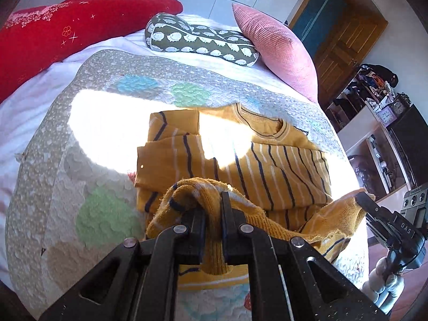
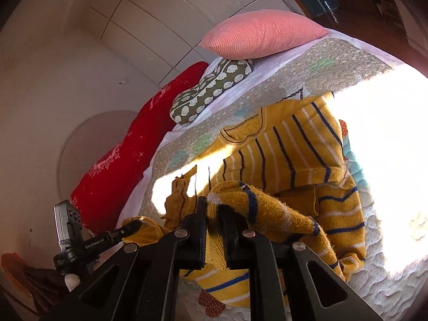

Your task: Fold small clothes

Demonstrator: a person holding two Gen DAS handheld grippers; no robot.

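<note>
A small mustard-yellow sweater (image 1: 267, 165) with navy and white stripes lies on the quilted bed cover (image 1: 80, 139), collar toward the pillows, one sleeve folded across its chest. My left gripper (image 1: 212, 200) is shut on the sweater's bottom hem, lifted off the cover. My right gripper (image 2: 214, 208) is shut on the hem's other corner; the sweater (image 2: 289, 155) spreads beyond it. The right gripper (image 1: 361, 196) shows at the right of the left wrist view, and the left gripper (image 2: 133, 226) at the lower left of the right wrist view.
A red pillow (image 1: 67, 34), a green hedgehog-print cushion (image 1: 200, 40) and a pink cushion (image 1: 278, 50) lie at the head of the bed. A wooden door (image 1: 342, 34) and shelves (image 1: 374, 133) stand to the right. Bright sunlight washes out part of the cover.
</note>
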